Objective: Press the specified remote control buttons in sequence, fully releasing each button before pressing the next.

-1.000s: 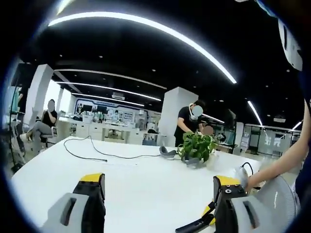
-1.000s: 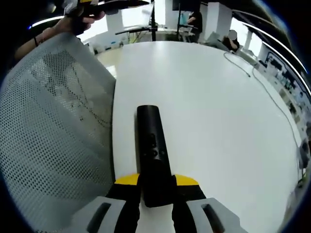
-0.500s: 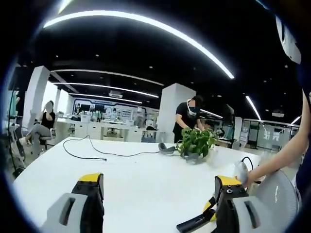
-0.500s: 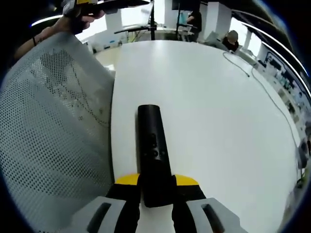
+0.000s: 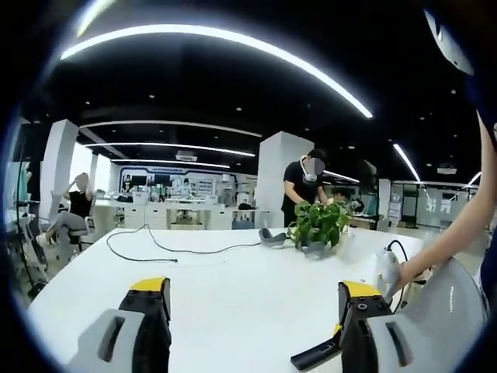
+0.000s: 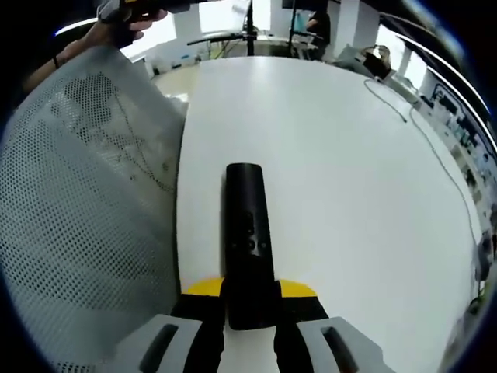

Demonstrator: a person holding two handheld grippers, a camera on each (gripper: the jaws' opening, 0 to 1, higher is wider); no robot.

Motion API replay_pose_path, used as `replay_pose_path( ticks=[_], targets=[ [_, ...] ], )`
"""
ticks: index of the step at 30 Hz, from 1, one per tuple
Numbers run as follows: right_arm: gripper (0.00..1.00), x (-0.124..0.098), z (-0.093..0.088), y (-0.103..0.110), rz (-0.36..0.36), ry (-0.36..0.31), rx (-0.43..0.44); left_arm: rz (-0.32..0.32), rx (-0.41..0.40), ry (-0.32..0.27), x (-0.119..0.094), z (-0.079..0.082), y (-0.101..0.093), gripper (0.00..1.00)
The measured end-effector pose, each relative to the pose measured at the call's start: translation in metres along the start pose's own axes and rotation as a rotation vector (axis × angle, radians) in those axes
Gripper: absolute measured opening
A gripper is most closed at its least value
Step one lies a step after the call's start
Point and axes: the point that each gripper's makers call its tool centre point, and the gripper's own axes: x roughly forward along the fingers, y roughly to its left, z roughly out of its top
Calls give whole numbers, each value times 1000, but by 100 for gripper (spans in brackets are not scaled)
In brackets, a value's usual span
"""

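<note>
Clenched on the near end of the remote (image 6: 248, 249), the right gripper (image 6: 250, 299) rises from the bottom centre of its own view, yellow-tipped jaws pressing the slim black bar from both sides. The remote runs up the middle of the frame over the white table (image 6: 349, 194), its small round buttons facing the camera partway along. A grey perforated mesh dome, apparently a fan guard (image 6: 78, 217), curves across the left of that frame, and a hand (image 6: 124, 19) grips a dark object at the upper left. In the left gripper view the left gripper (image 5: 252, 330) points level across the table (image 5: 233, 287), jaws released and wide apart with bare tabletop between them. Beside its right jaw, at the bottom right, the remote (image 5: 314, 357) pokes in as a dark slanted bar, next to the guard (image 5: 443, 318) and a forearm (image 5: 450, 241). Farther up the frame lie a looping black cable (image 5: 163, 247) and a leafy green plant (image 5: 318, 225), with people (image 5: 307, 186) at desks behind under long curved ceiling lights.
</note>
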Motion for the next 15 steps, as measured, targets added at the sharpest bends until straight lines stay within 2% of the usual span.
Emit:
replay_pose_path(
  ticks=[4, 15],
  targets=[
    [21, 0, -1, -4, 0, 27, -28, 7, 3, 3, 0, -1, 1, 92],
    [21, 0, -1, -28, -5, 83, -20, 15, 11, 11, -1, -3, 3, 92]
  ],
)
